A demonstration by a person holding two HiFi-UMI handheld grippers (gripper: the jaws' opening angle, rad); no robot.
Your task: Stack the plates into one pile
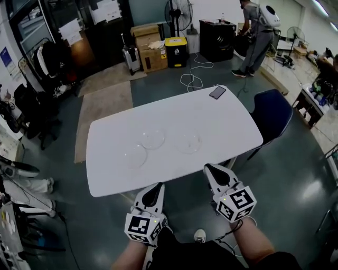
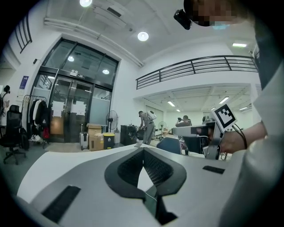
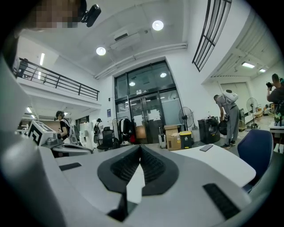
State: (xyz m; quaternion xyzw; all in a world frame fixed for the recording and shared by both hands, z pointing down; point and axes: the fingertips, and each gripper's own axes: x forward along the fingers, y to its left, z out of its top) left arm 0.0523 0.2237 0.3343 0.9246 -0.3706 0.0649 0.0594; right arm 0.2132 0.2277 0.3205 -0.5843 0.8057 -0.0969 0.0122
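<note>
Three clear round glass plates lie unstacked on the one white rounded table (image 1: 227,126): the left plate (image 1: 134,156), the middle plate (image 1: 152,138) just beside it, and the right plate (image 1: 189,142) a little apart. Two grippers hover at the near edge. The left gripper (image 1: 158,186) and the right gripper (image 1: 209,168) are both closed tight and hold nothing. One black phone (image 1: 217,93) lies at the far corner, and one blue chair (image 1: 272,113) stands beside the table.

The floor (image 1: 296,174) is dark blue-green. A blue chair (image 1: 272,113) sits at the white tabletop's (image 1: 232,132) right edge. Far back stand cardboard boxes (image 1: 149,50), a yellow bin (image 1: 176,45) and a fan (image 1: 178,11) (tall glass doors (image 2: 75,111) are there too). Round lights (image 2: 143,36) shine on the ceiling.
</note>
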